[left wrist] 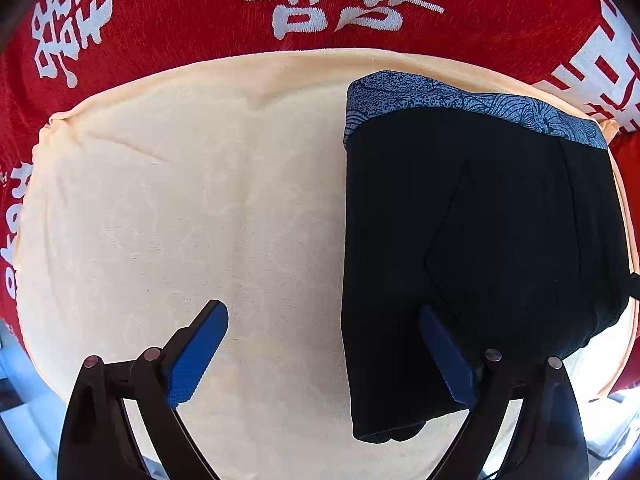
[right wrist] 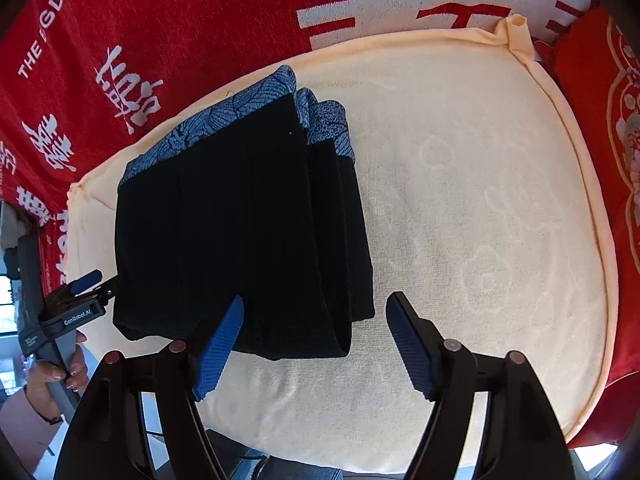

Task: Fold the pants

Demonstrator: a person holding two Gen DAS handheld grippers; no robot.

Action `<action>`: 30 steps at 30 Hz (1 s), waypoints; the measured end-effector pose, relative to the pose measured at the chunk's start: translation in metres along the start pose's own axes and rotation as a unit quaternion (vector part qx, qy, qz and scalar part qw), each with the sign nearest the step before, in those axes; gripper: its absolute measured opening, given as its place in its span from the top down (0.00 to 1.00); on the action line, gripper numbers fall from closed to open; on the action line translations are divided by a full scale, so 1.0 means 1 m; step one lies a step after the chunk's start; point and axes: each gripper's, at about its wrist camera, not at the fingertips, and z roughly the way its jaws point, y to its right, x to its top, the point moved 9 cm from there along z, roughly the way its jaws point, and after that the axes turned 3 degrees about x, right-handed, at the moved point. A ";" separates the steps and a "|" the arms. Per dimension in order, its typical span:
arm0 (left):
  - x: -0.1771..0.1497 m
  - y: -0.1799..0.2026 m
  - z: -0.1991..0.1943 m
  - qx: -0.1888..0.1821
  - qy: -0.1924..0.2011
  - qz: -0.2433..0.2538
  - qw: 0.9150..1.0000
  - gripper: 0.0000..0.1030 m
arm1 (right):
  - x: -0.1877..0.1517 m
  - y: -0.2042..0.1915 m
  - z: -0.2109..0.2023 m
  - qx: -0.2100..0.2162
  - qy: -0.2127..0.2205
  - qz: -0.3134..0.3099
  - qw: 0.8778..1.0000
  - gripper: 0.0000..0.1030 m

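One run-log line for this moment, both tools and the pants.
pants: folded, on cream towel | left tool: open, holding nothing | right tool: open, holding nothing | red blanket: beneath towel

the left wrist camera is looking forward and down between its own fingers, hanging close over the cream cushion [left wrist: 180, 200], with the folded pants [left wrist: 480, 240] at its right. the right wrist camera is facing likewise from the other side, the pants [right wrist: 224, 232] lying at its left. both views are sharing cushion, pants and red blanket [left wrist: 180, 12].
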 end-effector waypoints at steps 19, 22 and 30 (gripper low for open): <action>0.031 0.001 -0.005 -0.039 -0.006 -0.036 0.999 0.06 | 0.017 0.026 0.017 0.062 -0.028 0.030 0.997 0.23; 0.038 0.005 -0.007 -0.058 -0.001 -0.037 0.998 0.06 | 0.020 0.030 0.018 0.076 -0.026 0.042 0.996 0.22; 0.056 0.033 -0.004 -0.163 -0.016 -0.020 0.986 0.06 | 0.023 0.025 0.026 0.132 -0.041 0.025 0.990 0.21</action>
